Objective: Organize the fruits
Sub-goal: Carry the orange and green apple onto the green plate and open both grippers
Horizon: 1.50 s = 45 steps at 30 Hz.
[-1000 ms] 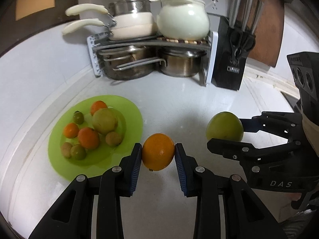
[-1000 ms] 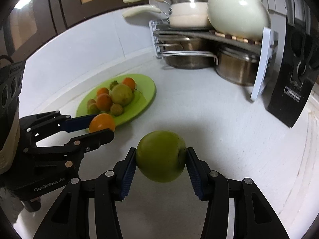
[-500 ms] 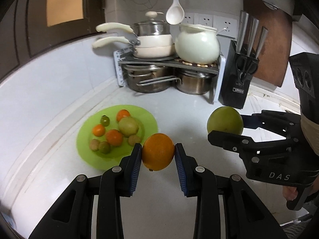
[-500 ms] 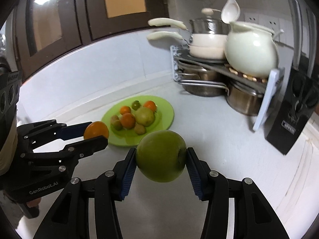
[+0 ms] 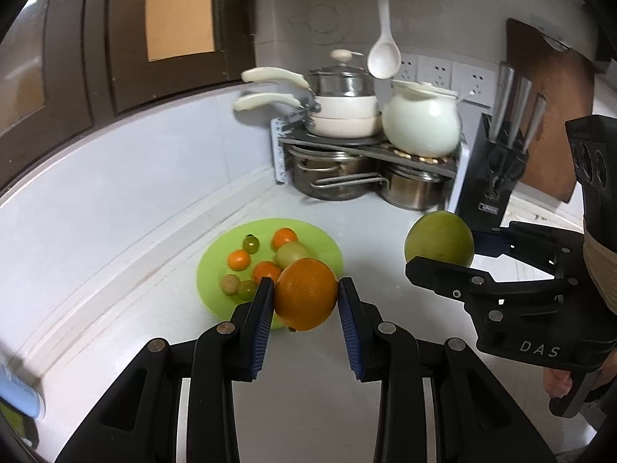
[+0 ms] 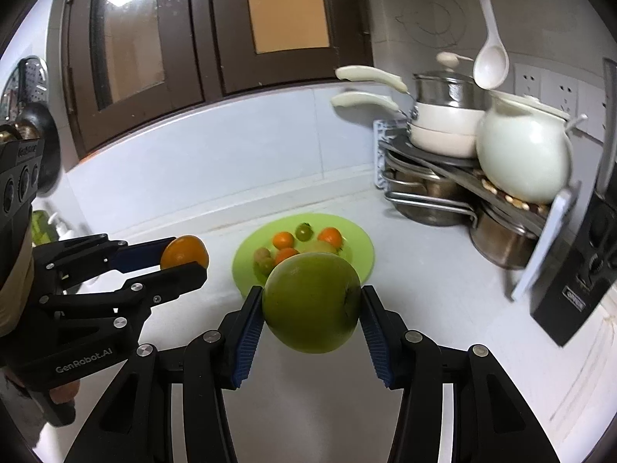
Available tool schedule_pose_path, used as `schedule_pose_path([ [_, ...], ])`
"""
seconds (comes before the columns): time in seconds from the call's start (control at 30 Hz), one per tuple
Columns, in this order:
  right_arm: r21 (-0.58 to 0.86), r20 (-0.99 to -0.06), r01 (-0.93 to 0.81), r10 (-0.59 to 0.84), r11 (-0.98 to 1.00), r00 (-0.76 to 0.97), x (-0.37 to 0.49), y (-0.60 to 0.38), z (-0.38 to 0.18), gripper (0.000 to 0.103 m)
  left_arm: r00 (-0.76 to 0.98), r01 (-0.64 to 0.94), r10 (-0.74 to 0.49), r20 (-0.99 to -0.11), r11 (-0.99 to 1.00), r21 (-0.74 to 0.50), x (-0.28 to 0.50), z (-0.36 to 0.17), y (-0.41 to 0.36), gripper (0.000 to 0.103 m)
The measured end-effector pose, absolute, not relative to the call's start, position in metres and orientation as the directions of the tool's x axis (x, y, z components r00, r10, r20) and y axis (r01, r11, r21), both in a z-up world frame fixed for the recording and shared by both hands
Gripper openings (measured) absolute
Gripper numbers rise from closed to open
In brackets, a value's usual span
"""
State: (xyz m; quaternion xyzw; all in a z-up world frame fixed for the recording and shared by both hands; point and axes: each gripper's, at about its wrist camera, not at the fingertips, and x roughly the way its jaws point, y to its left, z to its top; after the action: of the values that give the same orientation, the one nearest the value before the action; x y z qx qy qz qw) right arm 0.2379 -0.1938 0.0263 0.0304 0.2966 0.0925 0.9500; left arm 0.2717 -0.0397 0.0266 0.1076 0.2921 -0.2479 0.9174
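My left gripper (image 5: pixel 306 293) is shut on an orange (image 5: pixel 305 294), held in the air above the near edge of a green plate (image 5: pixel 327 239). The plate lies on the white counter and carries several small fruits: oranges, green ones and a pale larger one. My right gripper (image 6: pixel 312 301) is shut on a big green apple (image 6: pixel 311 301), also lifted clear of the counter. In the left wrist view the green apple (image 5: pixel 439 240) hangs to the right of the orange; in the right wrist view the orange (image 6: pixel 184 251) sits at the left, level with the plate (image 6: pixel 362 243).
A metal rack (image 5: pixel 370 146) with white pans, steel pots and a white jar (image 5: pixel 422 123) fills the back corner. A black knife block (image 5: pixel 493 169) stands to its right, a white ladle (image 5: pixel 383 50) hangs above. Dark cabinet doors (image 6: pixel 193 38) run along the left wall.
Both grippers have risen with their fruit still held. The plate and the pot rack now look smaller and farther, and more of the wall and cabinets shows.
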Motion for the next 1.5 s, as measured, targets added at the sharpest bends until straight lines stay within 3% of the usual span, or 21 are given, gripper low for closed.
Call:
schedule_pose_path([
  [0.77,0.079,-0.574,-0.285,0.278,0.955,0.77,0.32,-0.162,0.033,0.05,0.741,0.404,-0.309,-0.596,0.914,0.028,0.338,0.025,-0.018,0.034],
  [1.5,0.072,-0.654,-0.314,0.283,0.947,0.702,0.417,-0.151,-0.011,0.05,0.655,0.43,-0.309,-0.69,0.903,0.005,0.436,-0.029,-0.012,0.034],
])
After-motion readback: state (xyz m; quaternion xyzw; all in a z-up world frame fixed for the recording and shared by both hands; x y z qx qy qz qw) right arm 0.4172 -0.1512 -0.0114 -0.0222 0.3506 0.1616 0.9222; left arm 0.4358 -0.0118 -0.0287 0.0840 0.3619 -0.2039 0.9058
